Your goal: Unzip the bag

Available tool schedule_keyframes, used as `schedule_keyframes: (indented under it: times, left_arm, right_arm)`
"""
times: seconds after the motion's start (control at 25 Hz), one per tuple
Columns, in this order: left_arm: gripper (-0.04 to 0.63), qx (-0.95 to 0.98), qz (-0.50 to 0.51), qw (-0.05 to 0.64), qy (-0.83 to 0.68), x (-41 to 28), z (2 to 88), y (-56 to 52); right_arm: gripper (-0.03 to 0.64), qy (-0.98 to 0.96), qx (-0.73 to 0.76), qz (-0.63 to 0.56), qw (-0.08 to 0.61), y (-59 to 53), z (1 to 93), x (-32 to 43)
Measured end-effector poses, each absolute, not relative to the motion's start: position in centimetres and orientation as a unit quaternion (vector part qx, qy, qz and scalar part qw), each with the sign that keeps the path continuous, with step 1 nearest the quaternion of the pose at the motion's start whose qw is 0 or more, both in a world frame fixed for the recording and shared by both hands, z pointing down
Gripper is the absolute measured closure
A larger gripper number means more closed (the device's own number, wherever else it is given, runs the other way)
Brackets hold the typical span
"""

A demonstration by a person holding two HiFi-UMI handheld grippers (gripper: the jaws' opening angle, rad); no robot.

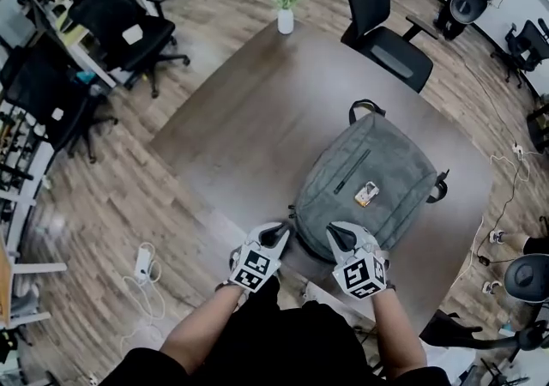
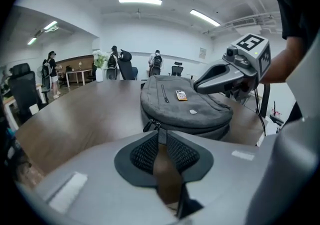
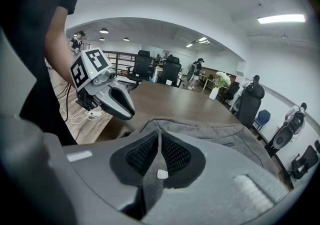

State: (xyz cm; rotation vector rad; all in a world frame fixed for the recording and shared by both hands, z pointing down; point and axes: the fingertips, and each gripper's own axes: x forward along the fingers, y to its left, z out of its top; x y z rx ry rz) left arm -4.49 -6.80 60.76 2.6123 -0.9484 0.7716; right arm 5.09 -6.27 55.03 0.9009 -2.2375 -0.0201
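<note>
A grey backpack (image 1: 369, 178) lies flat on the dark wooden table (image 1: 257, 118), a small badge (image 1: 367, 194) on its front. Both grippers hover at its near end. My left gripper (image 1: 281, 232) sits at the bag's near left corner. In the left gripper view its jaws (image 2: 161, 131) stand slightly apart with nothing between them, just short of the two zipper pulls (image 2: 150, 125). My right gripper (image 1: 333, 232) is over the bag's near edge. In the right gripper view its fingertips (image 3: 159, 133) meet above grey fabric (image 3: 210, 131), holding nothing.
A white vase of flowers (image 1: 287, 0) stands at the table's far end. A black office chair (image 1: 386, 33) is behind the table, with more chairs (image 1: 120, 24) at the left. A power strip (image 1: 143, 262) lies on the floor. People stand far off (image 2: 115, 61).
</note>
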Motion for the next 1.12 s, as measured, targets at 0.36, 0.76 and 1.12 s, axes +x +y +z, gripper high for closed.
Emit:
schedule_keyframes:
  times: [0.36, 0.76, 1.12]
  left_arm:
    - [0.469, 0.904, 0.336, 0.078, -0.253, -2.9, 62.7, -8.7]
    - [0.487, 0.894, 0.374, 0.051, -0.24, -2.0, 63.9, -8.7]
    - [0.466, 0.891, 0.401, 0.016, -0.21, -2.0, 64.0, -8.9]
  right_arm:
    - [0.581, -0.851, 0.344, -0.025, 0.397, -7.8, 56.1, 4.3]
    - [0.543, -0.867, 0.283, -0.047, 0.408, -9.3, 57.0, 4.4]
    - [0.517, -0.873, 0.237, -0.065, 0.421, -9.7, 58.2, 3.0]
